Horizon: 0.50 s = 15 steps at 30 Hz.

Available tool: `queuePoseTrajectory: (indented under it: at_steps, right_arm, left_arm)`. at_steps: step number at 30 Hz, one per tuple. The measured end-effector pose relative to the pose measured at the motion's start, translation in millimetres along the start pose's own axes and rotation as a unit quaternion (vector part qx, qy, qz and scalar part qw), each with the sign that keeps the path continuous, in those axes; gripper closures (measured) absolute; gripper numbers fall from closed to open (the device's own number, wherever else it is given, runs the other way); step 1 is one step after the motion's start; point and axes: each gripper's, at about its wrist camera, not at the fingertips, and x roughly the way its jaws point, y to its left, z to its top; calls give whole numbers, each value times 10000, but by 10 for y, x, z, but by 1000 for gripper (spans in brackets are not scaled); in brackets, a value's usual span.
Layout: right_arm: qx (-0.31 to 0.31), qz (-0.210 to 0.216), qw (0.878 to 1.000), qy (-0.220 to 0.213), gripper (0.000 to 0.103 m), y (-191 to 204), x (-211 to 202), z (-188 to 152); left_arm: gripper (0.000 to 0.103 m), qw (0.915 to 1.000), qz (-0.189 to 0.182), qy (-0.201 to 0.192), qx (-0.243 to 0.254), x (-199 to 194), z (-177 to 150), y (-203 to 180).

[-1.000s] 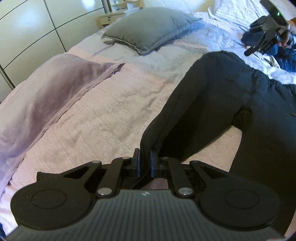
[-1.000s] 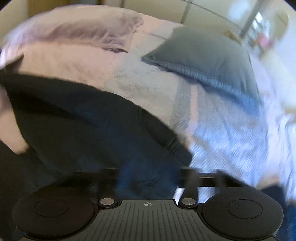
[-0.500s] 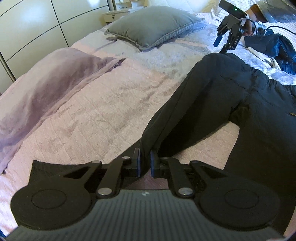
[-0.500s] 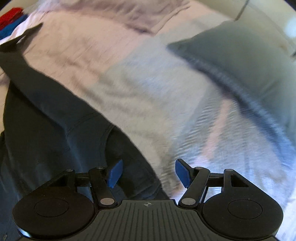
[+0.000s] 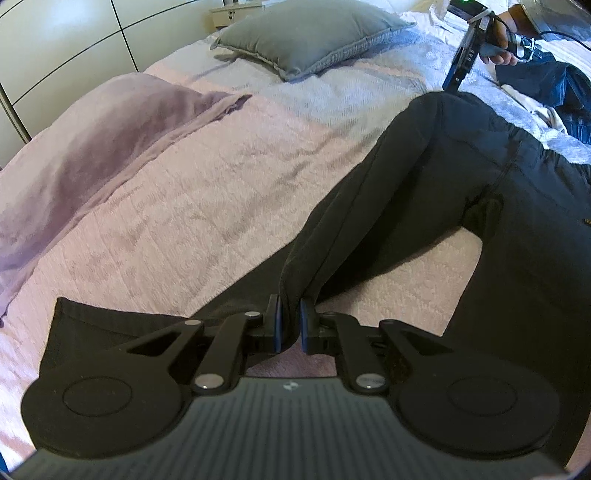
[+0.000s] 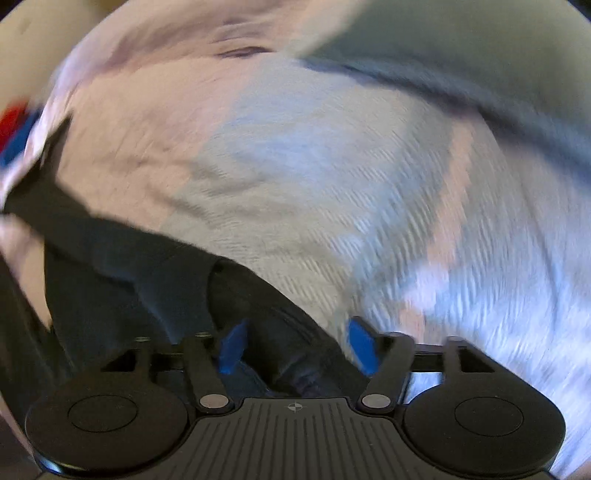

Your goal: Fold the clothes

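Note:
A pair of black trousers lies spread on the pink quilted bedspread. My left gripper is shut on the edge of one trouser leg near its lower end. My right gripper is open, its blue pads astride the waistband corner of the trousers; this view is blurred. In the left wrist view the right gripper hangs over the far waist corner, held by a hand.
A grey pillow lies at the head of the bed. A folded mauve blanket lies along the left side. Blue denim clothes lie at the far right. White wardrobe doors stand behind.
My right gripper has opened and moved down onto the waistband corner of the trousers. My left gripper stays shut on the leg, with more of the leg end showing at its left.

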Motion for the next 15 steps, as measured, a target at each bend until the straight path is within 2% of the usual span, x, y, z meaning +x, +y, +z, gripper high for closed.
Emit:
queuePoseTrajectory:
  at_steps: [2, 5, 6, 7, 9, 12, 15]
  right_arm:
    - [229, 116, 9997, -58, 34, -73, 81, -51]
    - [-74, 148, 9996, -233, 35, -16, 165, -13]
    - [-191, 190, 9994, -230, 53, -4, 184, 1]
    - [-305, 166, 9992, -204, 61, 27, 186, 1]
    - [-532, 88, 9984, -145, 88, 100, 183, -4]
    - [-918, -154, 9950, -362, 92, 263, -24, -74]
    - [-1317, -529, 9866, -806, 94, 533, -372, -272]
  left_arm:
    - [94, 10000, 6, 54, -11, 34, -16, -19]
    - [94, 9999, 16, 135, -27, 86, -41, -47]
    - [94, 9999, 19, 162, -33, 103, -49, -56]
    - [94, 9998, 22, 189, -38, 120, -58, -65]
    - [94, 9998, 35, 205, -72, 118, -57, -63]
    - [94, 9994, 7, 252, -233, 45, -100, -69]
    - [94, 9979, -101, 385, -520, -83, -232, -116]
